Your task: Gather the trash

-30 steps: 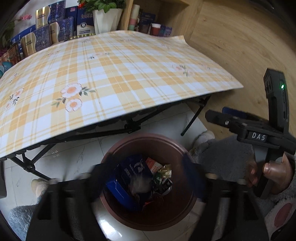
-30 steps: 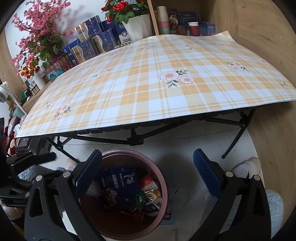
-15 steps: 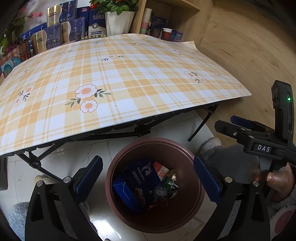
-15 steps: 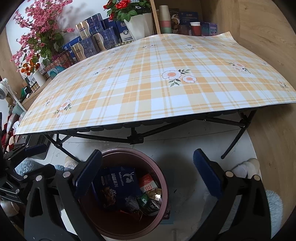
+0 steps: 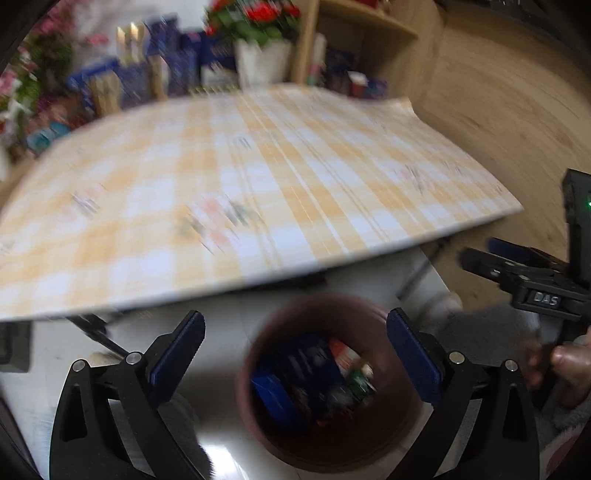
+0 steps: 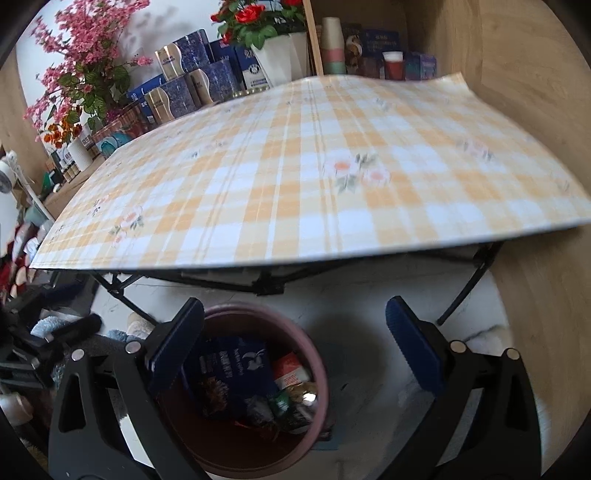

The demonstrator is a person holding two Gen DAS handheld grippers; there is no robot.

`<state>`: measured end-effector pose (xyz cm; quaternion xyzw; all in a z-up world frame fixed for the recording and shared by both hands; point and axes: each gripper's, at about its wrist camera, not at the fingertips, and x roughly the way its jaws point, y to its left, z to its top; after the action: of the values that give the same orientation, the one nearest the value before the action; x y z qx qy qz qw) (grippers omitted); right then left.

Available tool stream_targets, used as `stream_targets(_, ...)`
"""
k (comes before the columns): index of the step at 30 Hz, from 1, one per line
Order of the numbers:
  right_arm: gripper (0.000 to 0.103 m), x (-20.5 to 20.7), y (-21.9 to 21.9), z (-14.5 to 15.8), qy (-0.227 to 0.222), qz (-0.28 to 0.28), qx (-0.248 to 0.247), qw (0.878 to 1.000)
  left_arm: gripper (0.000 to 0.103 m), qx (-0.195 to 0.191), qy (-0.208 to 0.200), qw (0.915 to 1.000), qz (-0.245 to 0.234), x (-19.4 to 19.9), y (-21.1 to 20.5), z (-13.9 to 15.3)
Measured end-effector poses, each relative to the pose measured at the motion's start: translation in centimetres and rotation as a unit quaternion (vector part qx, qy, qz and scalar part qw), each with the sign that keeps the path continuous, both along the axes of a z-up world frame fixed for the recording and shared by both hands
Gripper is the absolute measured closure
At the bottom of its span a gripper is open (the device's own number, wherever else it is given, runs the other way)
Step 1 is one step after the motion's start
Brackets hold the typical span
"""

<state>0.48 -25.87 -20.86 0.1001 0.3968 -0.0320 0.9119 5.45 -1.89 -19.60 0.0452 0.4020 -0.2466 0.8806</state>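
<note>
A plaid tablecloth (image 6: 295, 166) covers the folding table, potted red flowers (image 6: 258, 22) behind it.

One round brown bin (image 6: 255, 458) on the floor, and in it one big dark-blue packet (image 6: 236, 369), one red-and-white wrapper (image 6: 291, 369) and one green wrapper (image 6: 286, 404); the rest of the heap is too tangled to count. One folding table under one plaid cloth (image 6: 295, 166). Behind it, one white pot of red flowers (image 6: 280, 55) and one stack of paper cups (image 6: 334, 44). Two grippers: left gripper (image 5: 295, 354), right gripper (image 6: 294, 350), two blue pads each.
</note>
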Motion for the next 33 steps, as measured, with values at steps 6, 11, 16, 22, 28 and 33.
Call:
stream_targets(6, 0.006, 1.1, 0.1, 9.9, -0.056, 0.025, -0.046, 0.997, 0.006, -0.011, -0.095, 0.9923, 0.079, 1.1, 2.6, 8.5)
stream_targets(11, 0.006, 0.7, 0.9, 16.3, -0.111, 0.030, -0.054, 0.992, 0.006, -0.032, -0.162, 0.9805, 0.107, 0.7, 3.9, 15.9)
stream_targets(16, 0.006, -0.3, 1.7, 20.2, -0.147, 0.033, -0.055, 0.987, 0.006, -0.040, -0.218, 0.9681, 0.117, -0.9, 4.5, 20.2)
stream_targets(22, 0.006, -1.5, 2.1, 21.8, -0.157, 0.042, -0.035, 0.986, 0.006, -0.049, -0.216, 0.9634, 0.151, -1.8, 5.7, 22.8)
stream_targets(28, 0.006, -2.3, 2.5, 22.5, -0.163, 0.040, -0.040, 0.985, 0.006, 0.001, -0.256, 0.9519, 0.169, -3.4, 5.2, 24.1)
stream_targets(33, 0.006, -2.5, 2.4, 22.6, -0.164, 0.032, -0.041, 0.985, 0.006, 0.015, -0.255, 0.9532, 0.162, -3.5, 4.8, 24.5)
